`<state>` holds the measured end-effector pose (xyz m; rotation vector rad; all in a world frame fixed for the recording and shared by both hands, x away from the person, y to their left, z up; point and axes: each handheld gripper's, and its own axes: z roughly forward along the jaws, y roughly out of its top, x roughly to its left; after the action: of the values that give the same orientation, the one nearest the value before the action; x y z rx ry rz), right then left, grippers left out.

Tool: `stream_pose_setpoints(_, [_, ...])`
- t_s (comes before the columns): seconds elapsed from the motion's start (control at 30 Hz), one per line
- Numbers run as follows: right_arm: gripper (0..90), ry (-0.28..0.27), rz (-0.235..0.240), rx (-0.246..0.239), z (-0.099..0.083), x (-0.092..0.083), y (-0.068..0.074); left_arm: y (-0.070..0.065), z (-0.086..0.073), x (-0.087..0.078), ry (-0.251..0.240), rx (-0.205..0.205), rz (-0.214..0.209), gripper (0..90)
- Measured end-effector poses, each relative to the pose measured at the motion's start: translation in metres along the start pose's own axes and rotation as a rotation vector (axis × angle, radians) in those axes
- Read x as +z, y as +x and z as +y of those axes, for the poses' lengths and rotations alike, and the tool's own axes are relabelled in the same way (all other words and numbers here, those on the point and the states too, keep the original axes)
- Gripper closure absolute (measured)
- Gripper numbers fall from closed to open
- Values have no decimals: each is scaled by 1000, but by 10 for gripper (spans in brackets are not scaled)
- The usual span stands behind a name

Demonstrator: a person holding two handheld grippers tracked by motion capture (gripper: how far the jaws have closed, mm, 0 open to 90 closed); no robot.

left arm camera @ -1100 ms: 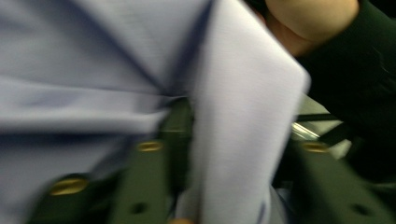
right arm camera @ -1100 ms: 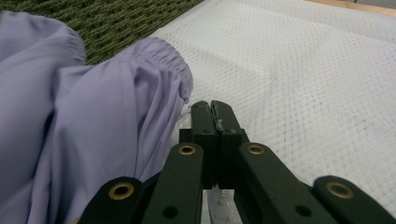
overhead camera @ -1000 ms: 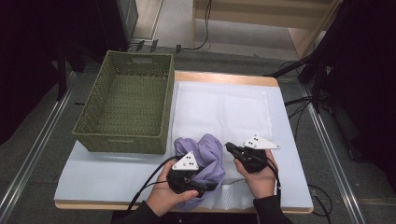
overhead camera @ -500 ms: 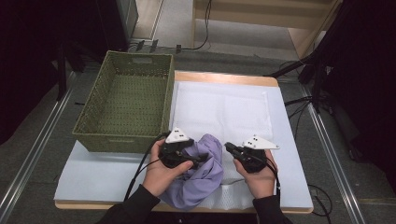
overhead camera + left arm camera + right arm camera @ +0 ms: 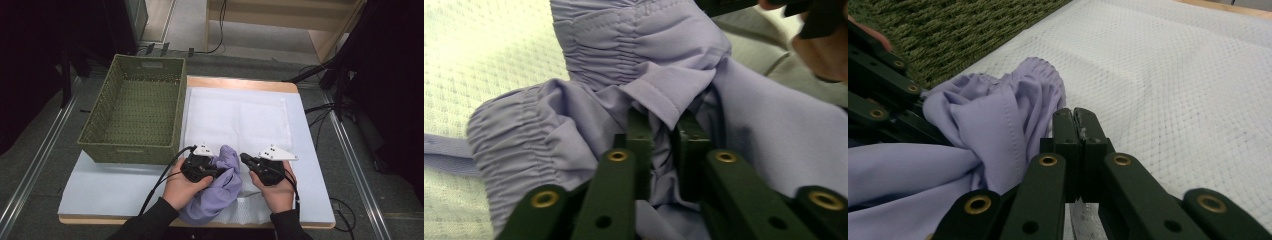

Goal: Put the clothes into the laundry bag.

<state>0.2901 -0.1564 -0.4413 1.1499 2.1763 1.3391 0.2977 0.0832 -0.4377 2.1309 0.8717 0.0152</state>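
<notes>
Garment [image 5: 220, 187] bunched on the white cloth [image 5: 240, 117] at the table's near edge | your left gripper [image 5: 663, 137] has just closed on its gathered hem | right gripper [image 5: 1077, 130] pressed together, empty, beside it | basket [image 5: 135, 107] empty: lift and placing remain, I judge.

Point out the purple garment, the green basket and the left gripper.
purple garment [image 5: 220, 187]: high view, bunched middle.
green basket [image 5: 131, 150]: high view, near wall.
left gripper [image 5: 663, 135]: left gripper view, between jaw tips, pinching gathered fabric.
</notes>
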Motion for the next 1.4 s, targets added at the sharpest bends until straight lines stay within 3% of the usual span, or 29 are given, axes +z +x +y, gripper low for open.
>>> stream_pose_setpoints(0.27, [900, -10, 3, 17, 1, -2, -3, -11, 4, -12, -80, 37, -77, 852])
stream_pose_setpoints(0.37, [900, -17, 4, 22, 2, -2, -4, -18, 5, -14, -110, 54, -127, 851])
stream_pose_setpoints(0.5, [900, -22, 6, 30, 2, -3, -5, -31, 5, -12, -116, 103, -168, 851])
stream_pose_setpoints(0.8, [900, -31, 4, 43, 4, -6, -7, -41, 1, -1, -74, 152, -236, 850])
stream_pose_setpoints(0.9, [900, -36, 5, 49, 4, -7, -8, -48, -1, 6, -45, 187, -234, 850])
stream_pose_setpoints(1.1, [900, -50, 10, 41, 7, -9, -5, -48, -3, 19, -3, 172, -200, 849])
stream_pose_setpoints(1.23, [900, -63, 14, 39, 9, -12, -3, -46, -5, 26, 28, 160, -141, 847])
stream_pose_setpoints(1.27, [900, -65, 14, 36, 10, -13, -3, -45, -4, 26, 40, 154, -110, 846])
stream_pose_setpoints(1.4, [900, -81, 18, 31, 13, -17, -1, -43, -3, 25, 14, 122, -42, 846])
